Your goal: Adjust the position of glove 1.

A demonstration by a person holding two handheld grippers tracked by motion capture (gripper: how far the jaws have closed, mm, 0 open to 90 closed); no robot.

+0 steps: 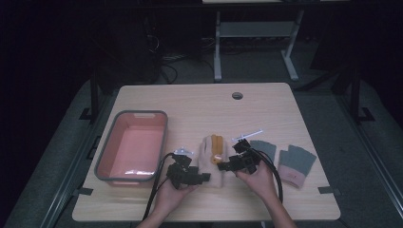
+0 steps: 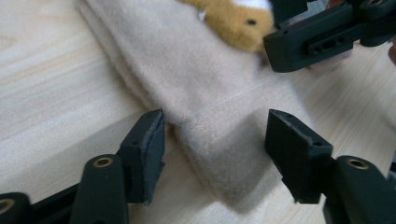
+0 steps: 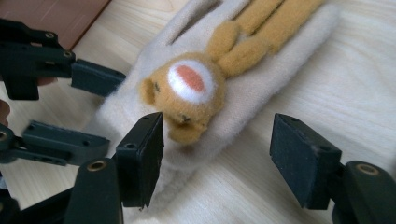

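Observation:
A beige fleece glove (image 1: 210, 159) lies flat on the wooden table, with an orange animal figure (image 3: 191, 88) sewn on its back. My left gripper (image 1: 204, 177) is low at the glove's cuff end. In the left gripper view its jaws (image 2: 215, 140) stand on either side of the cuff (image 2: 219, 154), and a gap shows at the right pad. My right gripper (image 1: 222, 166) comes in from the other side. Its jaws (image 3: 217, 149) stand wide apart over the glove's edge (image 3: 261, 79) by the animal's head, with neither pad pressing. Both grippers are open.
A pink tub with a grey rim (image 1: 164, 137) stands on the left of the table. Two grey fingerless gloves (image 1: 263, 148) (image 1: 295, 164) lie to the right, with a thin white stick (image 1: 247, 136) behind them. A round cable hole (image 1: 237, 95) is near the far edge.

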